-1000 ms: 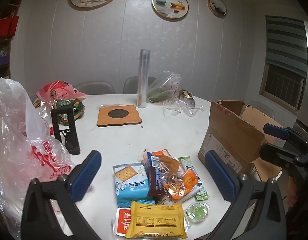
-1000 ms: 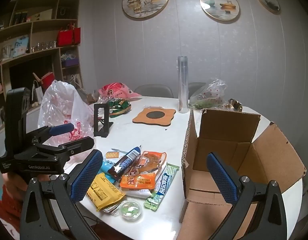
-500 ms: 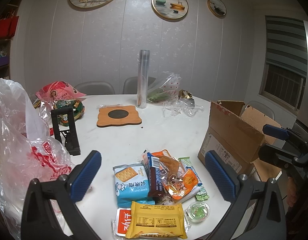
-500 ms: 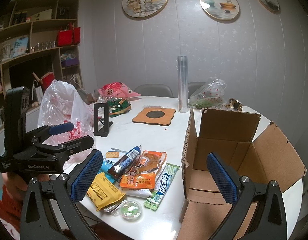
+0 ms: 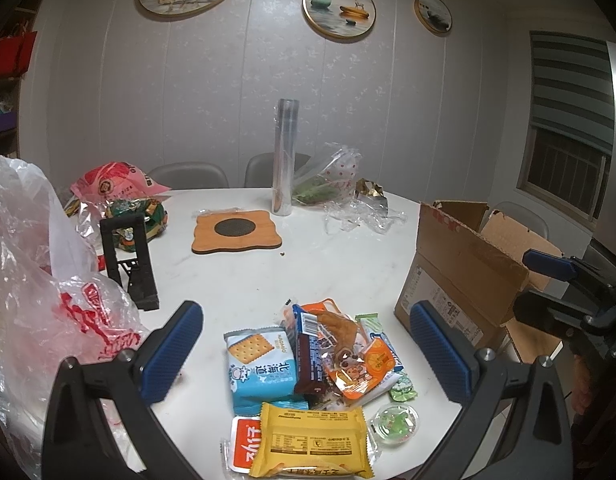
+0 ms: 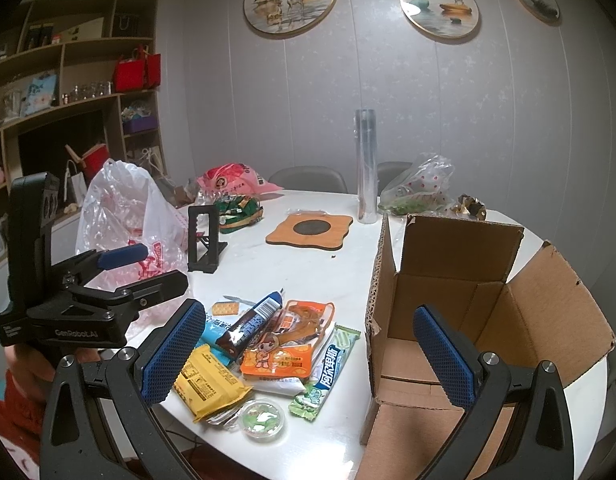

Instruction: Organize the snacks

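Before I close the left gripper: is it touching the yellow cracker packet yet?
Apart. The left wrist view shows the left gripper open, pads wide of the snack pile, with the yellow cracker packet lying untouched between and below them.

Snack pile (image 5: 316, 364) lies at the tabletop (image 5: 235, 280) near edge, cardboard box (image 6: 484, 320) to its right, plastic bag (image 5: 39, 280) left, trivet (image 5: 235, 232) behind
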`<state>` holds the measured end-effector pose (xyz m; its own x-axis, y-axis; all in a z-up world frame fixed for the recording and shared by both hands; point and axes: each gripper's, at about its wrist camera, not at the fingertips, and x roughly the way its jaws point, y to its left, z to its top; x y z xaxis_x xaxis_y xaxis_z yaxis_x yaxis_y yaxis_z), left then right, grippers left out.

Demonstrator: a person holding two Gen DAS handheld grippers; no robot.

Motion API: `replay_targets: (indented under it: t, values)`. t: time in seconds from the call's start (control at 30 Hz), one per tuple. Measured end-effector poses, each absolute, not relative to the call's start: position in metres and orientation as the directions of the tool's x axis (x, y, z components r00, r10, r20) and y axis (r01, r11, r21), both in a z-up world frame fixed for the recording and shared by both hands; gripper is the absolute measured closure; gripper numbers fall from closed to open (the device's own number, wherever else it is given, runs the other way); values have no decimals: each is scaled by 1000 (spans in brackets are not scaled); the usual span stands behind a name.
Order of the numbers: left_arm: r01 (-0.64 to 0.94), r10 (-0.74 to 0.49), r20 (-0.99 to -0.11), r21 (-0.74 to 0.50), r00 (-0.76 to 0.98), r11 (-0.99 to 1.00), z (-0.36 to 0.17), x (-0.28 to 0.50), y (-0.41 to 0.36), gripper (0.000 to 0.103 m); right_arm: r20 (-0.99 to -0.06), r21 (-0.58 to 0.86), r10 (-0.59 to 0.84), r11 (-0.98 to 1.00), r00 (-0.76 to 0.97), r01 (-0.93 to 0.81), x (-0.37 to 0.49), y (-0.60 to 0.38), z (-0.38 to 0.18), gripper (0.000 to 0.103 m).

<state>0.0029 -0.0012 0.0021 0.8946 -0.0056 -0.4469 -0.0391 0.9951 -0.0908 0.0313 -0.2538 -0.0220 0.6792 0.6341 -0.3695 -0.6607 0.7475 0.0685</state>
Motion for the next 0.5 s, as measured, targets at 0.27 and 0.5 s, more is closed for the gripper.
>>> replay_targets:
  t: [0.27, 0.5]
  values:
    - [-40, -4, -446, -88, 895, 995, 3, 3, -3, 1, -371, 69, 634, 747, 678, -661, 32, -254, -22, 0]
    - [-40, -4, -451, -89, 892, 995, 0, 3, -2, 1, -372, 69, 633, 748, 679, -660, 30, -253, -18, 0]
